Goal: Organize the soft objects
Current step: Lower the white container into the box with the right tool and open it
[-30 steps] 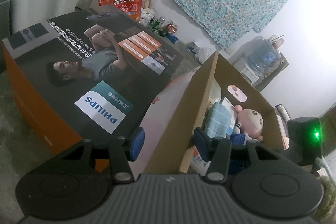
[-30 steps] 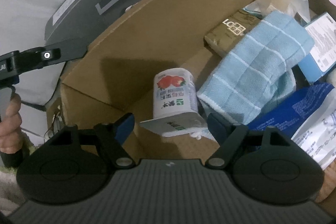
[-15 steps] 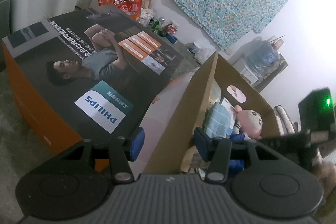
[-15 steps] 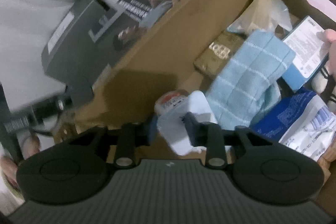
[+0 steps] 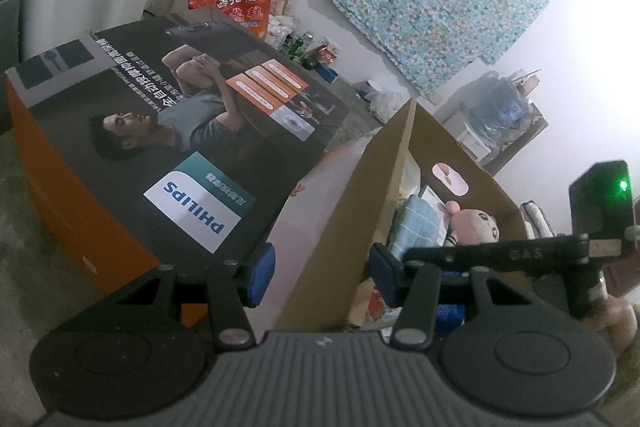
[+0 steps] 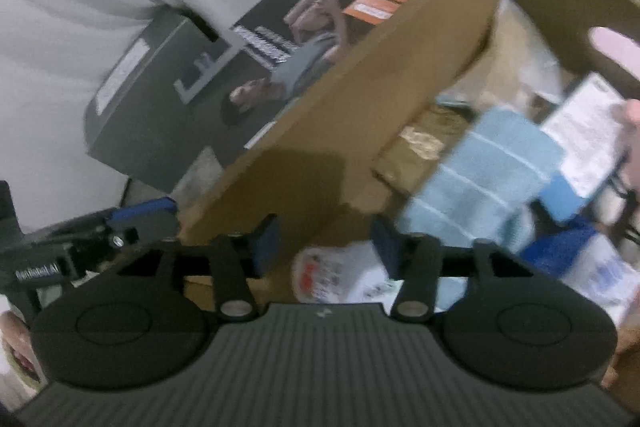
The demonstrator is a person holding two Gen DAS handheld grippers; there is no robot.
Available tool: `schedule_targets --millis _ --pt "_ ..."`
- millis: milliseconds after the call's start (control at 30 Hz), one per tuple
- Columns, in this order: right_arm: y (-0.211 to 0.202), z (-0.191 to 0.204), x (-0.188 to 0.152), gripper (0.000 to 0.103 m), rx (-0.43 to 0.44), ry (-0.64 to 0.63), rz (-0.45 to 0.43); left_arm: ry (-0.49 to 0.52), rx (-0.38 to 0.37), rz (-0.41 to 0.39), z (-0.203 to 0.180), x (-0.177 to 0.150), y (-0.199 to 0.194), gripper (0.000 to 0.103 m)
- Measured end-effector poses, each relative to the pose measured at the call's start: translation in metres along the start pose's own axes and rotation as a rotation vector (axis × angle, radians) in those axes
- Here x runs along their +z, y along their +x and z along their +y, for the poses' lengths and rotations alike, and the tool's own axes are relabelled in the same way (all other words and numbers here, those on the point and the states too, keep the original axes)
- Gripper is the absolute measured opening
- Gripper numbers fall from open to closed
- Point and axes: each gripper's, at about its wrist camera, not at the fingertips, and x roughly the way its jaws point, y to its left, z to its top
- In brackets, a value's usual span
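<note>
— Two grippers, both with nothing between their blue pads. My left gripper (image 5: 322,269) is spread wide over the near wall of the cardboard box (image 5: 360,211); my right gripper (image 6: 324,245) is parted too, and blurred, above that same wall.

— What's hard to see?

— Much of the right wrist view is smeared. Below my right fingers a white cup (image 6: 340,277) with red print lies in the box, its lower half cut off by the gripper body. I cannot read it. A brown packet (image 6: 420,147) beside it is only a glossy smudge.

— And the soft things?

— The blue towel (image 6: 484,179), nubbly cloth with thin white stripes, lies folded inside the box, against a white printed carton (image 6: 588,135). In the left wrist view the towel (image 5: 416,223) shows only as a strip behind the wall, and the pink plush doll (image 5: 476,223) sits next to it, round-headed, its body hidden by my right gripper's black bar.

— Outside the box?

— One big flat Philips carton (image 5: 180,131), smooth printed top, orange sides, beside the box.
</note>
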Motion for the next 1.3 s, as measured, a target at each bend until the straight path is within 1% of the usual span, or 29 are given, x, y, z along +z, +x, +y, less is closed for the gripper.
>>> schedule_targets --millis 100,167,267,300,333,367,433,600,733,767,900,1000,1100,1133,1267,1300 --pt "-0.006 -0.025 -0.009 0.064 0.08 0.168 0.041 0.002 -0.007 0.001 0.002 -0.001 0.0 0.052" --pt "-0.003 -0.035 -0.013 0.064 0.088 0.241 0.058 0.003 -0.01 0.001 0.0 -0.002 0.0 0.052" --pt "0.002 -0.035 -0.016 0.064 0.06 0.23 0.052 0.005 -0.011 0.004 0.0 -0.002 0.0 0.053" --pt "0.004 -0.033 -0.017 0.059 0.063 0.228 0.052 0.005 -0.01 0.004 0.0 -0.002 0.0 0.052" --pt "0.005 -0.03 -0.018 0.053 0.084 0.228 0.055 0.006 -0.009 0.005 -0.001 -0.003 0.0 0.052" --pt "0.006 -0.027 -0.019 0.051 0.112 0.227 0.061 0.006 -0.009 0.005 -0.001 -0.002 0.0 0.052" --pt "0.005 -0.018 -0.019 0.049 0.14 0.212 0.057 0.012 -0.011 0.007 -0.002 -0.003 0.0 0.053" --pt "0.004 -0.004 -0.016 0.048 0.198 0.206 0.045 0.016 -0.017 0.019 -0.001 -0.004 0.003 0.053" --pt "0.015 0.005 -0.015 0.048 0.239 0.221 0.056 0.021 -0.016 0.042 -0.002 -0.006 0.005 0.052" --pt "0.017 0.006 -0.014 0.047 0.235 0.222 0.06 0.025 -0.008 0.041 -0.002 -0.006 0.005 0.053" --pt "0.024 0.006 -0.015 0.047 0.251 0.233 0.066 0.017 -0.016 0.04 0.002 -0.005 0.002 0.053" --pt "0.012 0.0 -0.015 0.049 0.279 0.238 0.025 0.022 -0.015 0.037 0.002 -0.004 0.0 0.053" --pt "-0.003 -0.008 -0.011 0.05 0.257 0.242 -0.027 0.029 -0.014 0.03 -0.001 -0.003 -0.002 0.054" --pt "-0.008 -0.012 -0.011 0.05 0.245 0.253 -0.043 0.034 -0.017 0.027 -0.002 -0.003 -0.003 0.054" --pt "-0.019 -0.028 -0.013 0.052 0.235 0.29 -0.082 0.071 -0.021 0.0 -0.009 -0.003 -0.008 0.067" --pt "-0.02 -0.03 -0.015 0.053 0.228 0.294 -0.082 0.084 -0.018 -0.008 -0.011 -0.003 -0.01 0.068"
